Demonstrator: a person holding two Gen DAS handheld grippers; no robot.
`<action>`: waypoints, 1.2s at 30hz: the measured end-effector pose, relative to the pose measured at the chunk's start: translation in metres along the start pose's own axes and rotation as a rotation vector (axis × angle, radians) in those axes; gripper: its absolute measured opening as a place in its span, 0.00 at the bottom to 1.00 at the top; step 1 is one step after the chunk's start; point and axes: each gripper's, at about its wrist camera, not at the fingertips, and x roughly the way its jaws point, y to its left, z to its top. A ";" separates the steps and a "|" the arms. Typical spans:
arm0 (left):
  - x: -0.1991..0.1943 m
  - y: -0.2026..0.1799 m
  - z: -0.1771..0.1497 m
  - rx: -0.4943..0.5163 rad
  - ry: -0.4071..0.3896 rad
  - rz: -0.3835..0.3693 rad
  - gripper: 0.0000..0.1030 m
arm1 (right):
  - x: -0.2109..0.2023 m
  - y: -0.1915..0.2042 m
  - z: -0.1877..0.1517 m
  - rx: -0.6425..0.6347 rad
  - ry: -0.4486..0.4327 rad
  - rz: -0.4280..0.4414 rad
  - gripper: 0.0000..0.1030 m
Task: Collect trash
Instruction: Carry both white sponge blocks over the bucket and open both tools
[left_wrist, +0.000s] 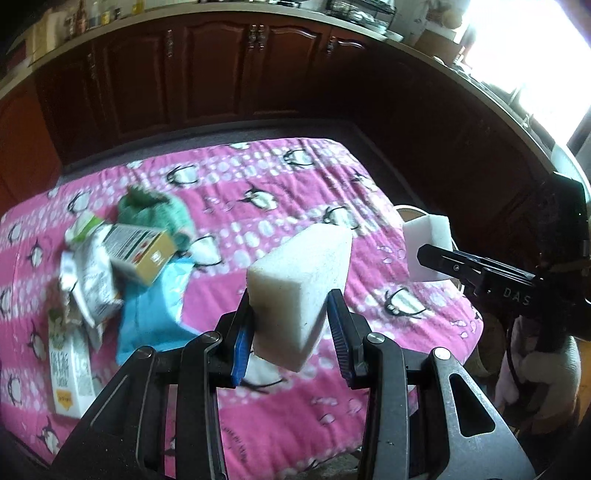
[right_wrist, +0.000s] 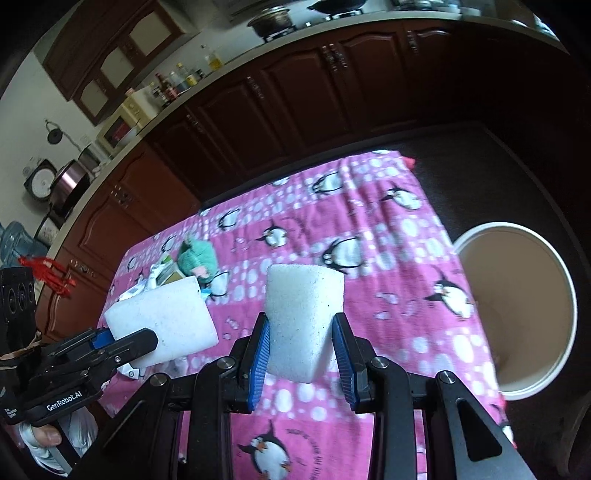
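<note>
I see a kitchen with dark wood cabinets behind a table under a pink penguin cloth. My left gripper is clamped on a white foam block, held above the cloth near the table's middle. My right gripper is likewise clenched on a second foam block, held over the cloth's near right part. Each gripper shows up in the other's camera, both with their blocks raised off the cloth and apart from one another.

The trash sits in a pile at the table's far left: a yellow-ended box resting on crumpled white wrappers, a blue packet under them, and a flat carton lying nearest the edge. A green knitted thing lies just behind the box. A white-rimmed bin stands open beside the table's right edge, lower than the tabletop.
</note>
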 end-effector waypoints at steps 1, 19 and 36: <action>0.002 -0.005 0.003 0.010 0.002 -0.003 0.35 | -0.003 -0.005 0.000 0.006 -0.004 -0.009 0.31; 0.048 -0.093 0.040 0.154 0.023 -0.071 0.35 | -0.050 -0.095 0.000 0.161 -0.064 -0.124 0.31; 0.106 -0.176 0.066 0.237 0.076 -0.194 0.35 | -0.065 -0.171 -0.014 0.297 -0.061 -0.215 0.31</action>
